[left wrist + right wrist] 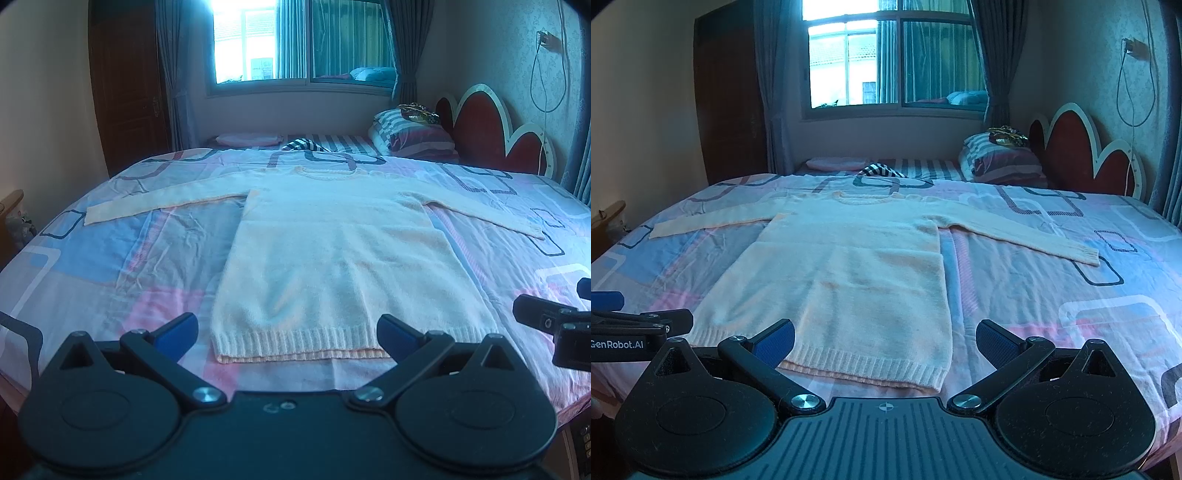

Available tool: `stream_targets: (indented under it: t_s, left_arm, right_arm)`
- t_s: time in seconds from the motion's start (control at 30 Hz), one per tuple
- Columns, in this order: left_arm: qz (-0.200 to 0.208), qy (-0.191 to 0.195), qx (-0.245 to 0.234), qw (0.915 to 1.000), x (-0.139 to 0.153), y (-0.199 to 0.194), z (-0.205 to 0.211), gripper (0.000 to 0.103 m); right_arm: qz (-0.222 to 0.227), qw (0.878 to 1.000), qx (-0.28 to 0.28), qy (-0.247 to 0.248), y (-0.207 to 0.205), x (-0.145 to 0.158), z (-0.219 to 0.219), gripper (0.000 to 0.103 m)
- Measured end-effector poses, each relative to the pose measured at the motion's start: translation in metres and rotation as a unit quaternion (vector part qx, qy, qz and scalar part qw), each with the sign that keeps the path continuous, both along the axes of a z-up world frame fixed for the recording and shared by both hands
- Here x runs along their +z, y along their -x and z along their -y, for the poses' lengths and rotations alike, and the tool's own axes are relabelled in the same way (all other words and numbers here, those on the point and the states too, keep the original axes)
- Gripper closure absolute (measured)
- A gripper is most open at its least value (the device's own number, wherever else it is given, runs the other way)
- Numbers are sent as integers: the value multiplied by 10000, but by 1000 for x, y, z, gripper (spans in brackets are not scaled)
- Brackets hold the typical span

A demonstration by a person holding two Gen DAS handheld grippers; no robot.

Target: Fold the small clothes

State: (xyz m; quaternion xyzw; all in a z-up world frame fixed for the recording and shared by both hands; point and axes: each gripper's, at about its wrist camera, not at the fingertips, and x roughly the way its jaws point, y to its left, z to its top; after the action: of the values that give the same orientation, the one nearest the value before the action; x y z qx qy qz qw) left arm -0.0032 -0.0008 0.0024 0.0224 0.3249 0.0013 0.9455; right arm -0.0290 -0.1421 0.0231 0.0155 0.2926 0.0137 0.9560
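Observation:
A cream knitted sweater (332,251) lies flat on the bed, sleeves spread out to both sides, ribbed hem nearest me and round neckline farthest. My left gripper (288,334) hovers open just in front of the hem, its blue pads either side of it, nothing held. My right gripper (884,341) is also open, above the hem's right part of the sweater (849,273), empty. The right gripper's tip (554,325) shows at the right edge of the left wrist view; the left gripper (631,325) shows at the left edge of the right wrist view.
The bedsheet (110,266) is pink and blue with square patterns. Striped pillows (413,133) and a red headboard (484,129) stand at the far right. A striped cloth (306,144) and a pink cushion (245,139) lie beyond the sweater, under a window (295,40). A cable (546,74) hangs on the right wall.

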Motion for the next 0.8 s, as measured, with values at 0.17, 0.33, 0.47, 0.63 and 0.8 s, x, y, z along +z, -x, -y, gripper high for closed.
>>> stream_targets:
  t_s: [0.17,0.33,0.47,0.63,0.8]
  left_arm:
    - [-1,3,-3,10000,0,0,0,1]
    - [6,-4,-16,10000,1,1,0,1]
    - [8,-6,-16,10000,1,2,-1,1]
    - [7,-7,-16,10000,1,2,-1,1]
    - [8,-5,-15,10000,1,2,-1,1]
  right_arm:
    - [13,10000,-11,-1,1,1,1,0]
    - [19,10000,-15,-10,0,1,2,0]
    - [31,10000,-25,-10,1,2,2,0]
    - [19,10000,-22,-8,1,2,3,0]
    - [13,10000,-24,-10,1,2,3,0]
